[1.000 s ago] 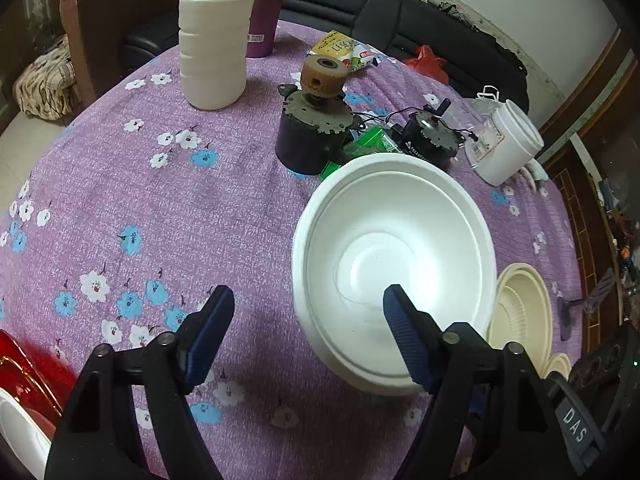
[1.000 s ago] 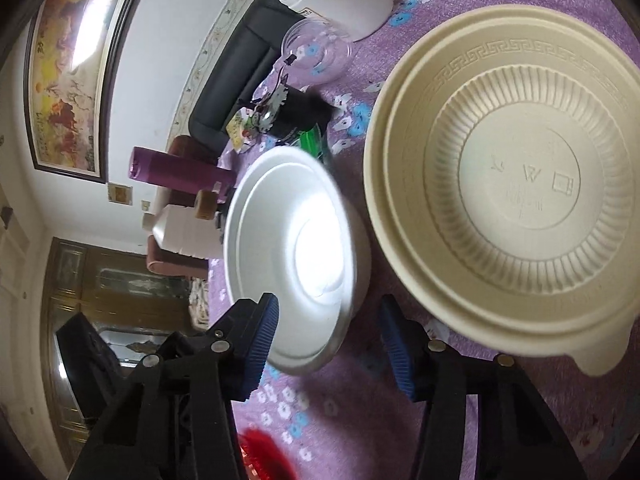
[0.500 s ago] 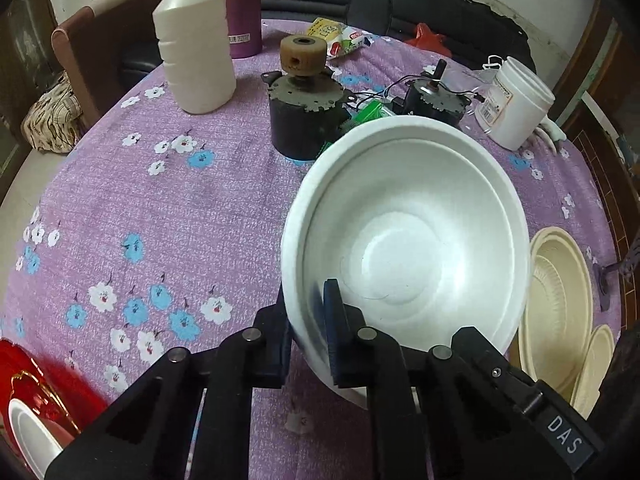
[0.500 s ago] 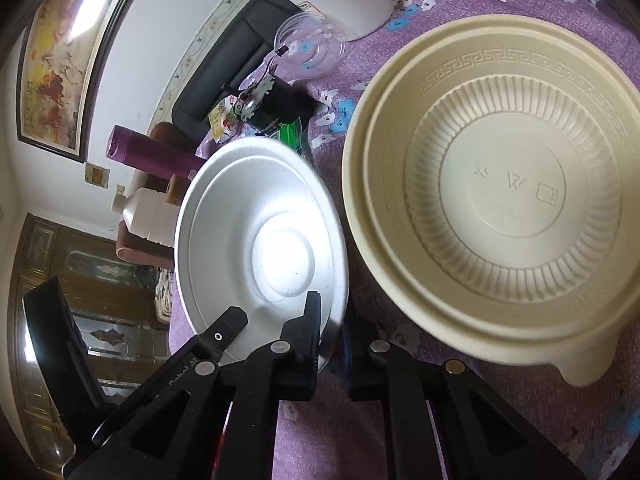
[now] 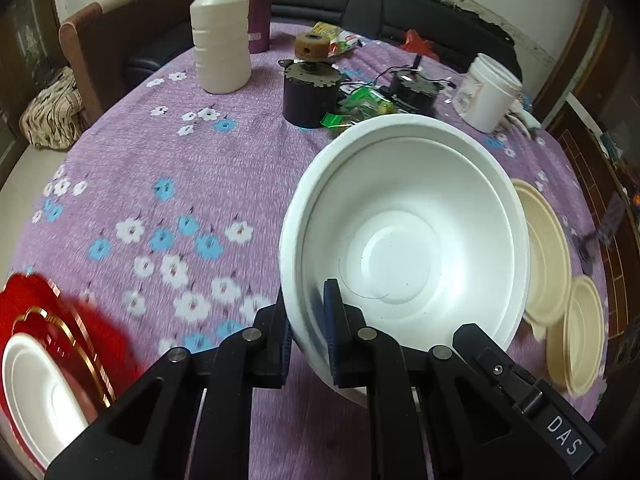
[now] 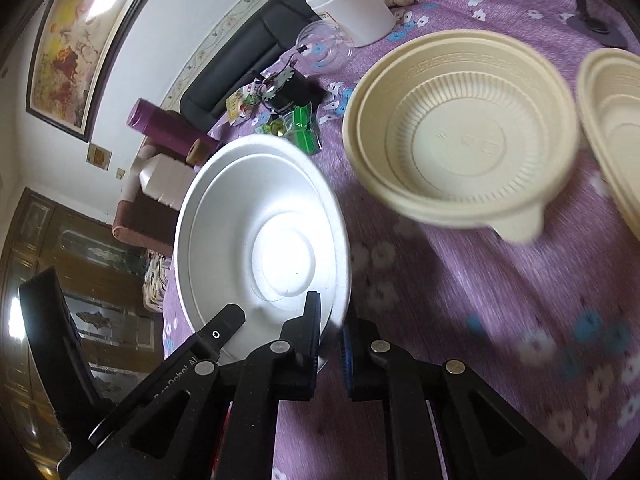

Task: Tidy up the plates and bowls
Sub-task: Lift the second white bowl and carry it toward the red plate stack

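— Lifted since a second ago: white bowl (image 5: 404,236) off the purple flowered tabletop (image 5: 168,168), tilted, both sets of jaws gone from wide open to clamped on its rim.

— Gripped by which?

— Left gripper (image 5: 306,330) pinched on the near left rim, one blue pad inside the wall, one outside. Right gripper (image 6: 330,334) pinched on the near right rim of the same white bowl (image 6: 262,248), likewise one pad in, one out.

— And around it?

— Saw a large cream bowl (image 6: 460,132) just right of the white one, on the cloth, with a smaller cream bowl (image 6: 612,128) beside it at the edge. Spotted a red plate (image 5: 52,332) at lower left, carrying a small white dish (image 5: 40,392). Farther back, noted a white bottle (image 5: 220,36), a purple flask (image 5: 256,0) behind it, a dark motor (image 5: 310,88) with a geared top, green wrappers (image 5: 360,106) and a white tub (image 5: 486,92).

— Anything unclear?

— Blurred along the near cloth and the red plate; couldn't read finer detail there.
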